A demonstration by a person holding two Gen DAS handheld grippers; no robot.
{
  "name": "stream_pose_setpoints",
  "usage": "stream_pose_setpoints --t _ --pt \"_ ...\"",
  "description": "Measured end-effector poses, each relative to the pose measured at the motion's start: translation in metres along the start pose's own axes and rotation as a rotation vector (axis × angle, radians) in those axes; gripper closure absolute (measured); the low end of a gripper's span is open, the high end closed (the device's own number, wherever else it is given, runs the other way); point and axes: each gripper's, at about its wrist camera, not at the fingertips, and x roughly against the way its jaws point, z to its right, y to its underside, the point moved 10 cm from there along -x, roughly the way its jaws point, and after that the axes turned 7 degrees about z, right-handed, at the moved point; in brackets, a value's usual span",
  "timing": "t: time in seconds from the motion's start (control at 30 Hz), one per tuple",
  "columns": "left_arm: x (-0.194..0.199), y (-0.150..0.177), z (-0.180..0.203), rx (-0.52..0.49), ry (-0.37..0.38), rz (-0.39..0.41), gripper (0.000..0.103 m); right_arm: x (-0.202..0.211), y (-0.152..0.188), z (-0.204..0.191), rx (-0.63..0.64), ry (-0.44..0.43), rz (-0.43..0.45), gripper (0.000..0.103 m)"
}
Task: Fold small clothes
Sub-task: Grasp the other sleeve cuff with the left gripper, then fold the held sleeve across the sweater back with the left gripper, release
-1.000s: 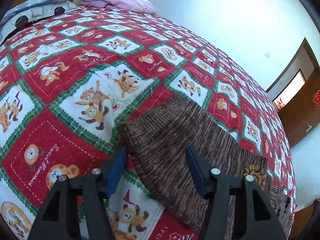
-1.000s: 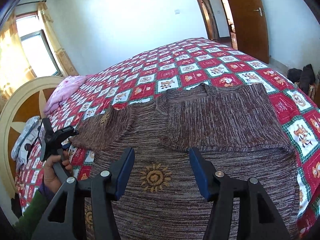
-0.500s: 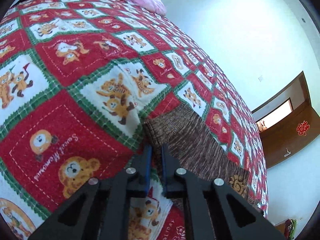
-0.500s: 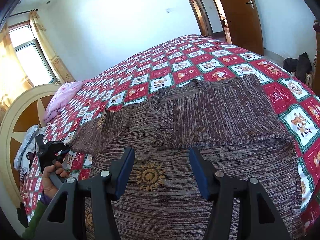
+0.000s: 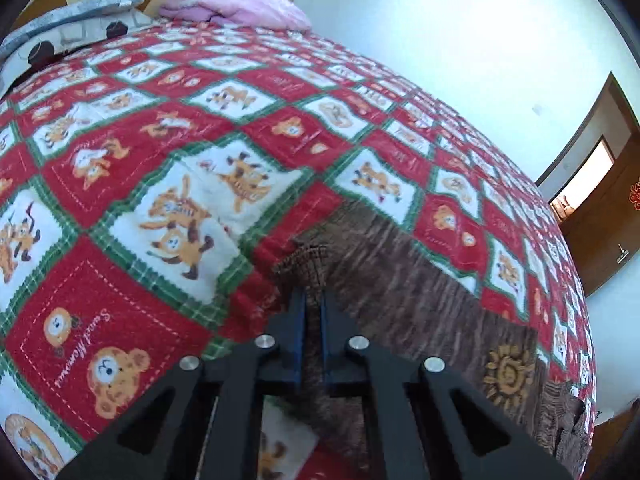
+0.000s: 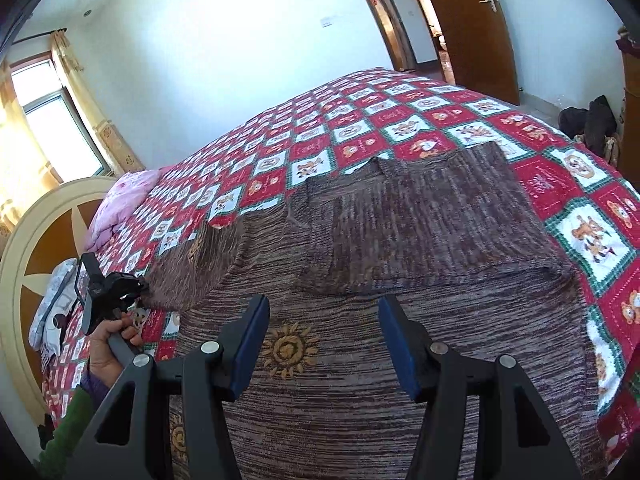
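A brown knit sweater (image 6: 400, 300) with orange sun motifs lies on the red patchwork bedspread (image 6: 400, 120). Its right sleeve (image 6: 432, 232) is folded across the chest. My left gripper (image 5: 314, 300) is shut on the cuff of the left sleeve (image 5: 400, 292) and lifts it slightly off the bed; it also shows in the right wrist view (image 6: 136, 288) at the sleeve's end. My right gripper (image 6: 324, 344) is open and empty, hovering over the sweater's body near a sun motif (image 6: 288, 350).
A pink blanket (image 5: 240, 8) and grey pillow (image 5: 76, 12) lie at the headboard (image 6: 36, 248). A wooden door (image 6: 468, 28) and dark bags (image 6: 588, 120) on the floor are beyond the bed's far side. A window (image 6: 44, 120) is at left.
My left gripper closed on the sleeve cuff and has raised it a little. The right gripper stayed open over the sweater, shifting only slightly.
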Motion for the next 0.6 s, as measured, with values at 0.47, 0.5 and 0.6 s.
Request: stream_pose_setpoints --t 0.47,0.5,0.6 --pt "0.135 0.123 0.253 -0.626 0.459 0.135 0.097 0.004 0.001 0.042 -0.103 0.054 0.0 0.045" --pt "0.14 0.149 0.264 -0.678 0.478 0.113 0.097 0.004 0.002 0.044 -0.108 0.056 -0.003 0.045" --pt "0.141 0.199 0.277 -0.796 0.481 0.079 0.097 0.006 0.004 0.05 -0.115 0.063 -0.007 0.045"
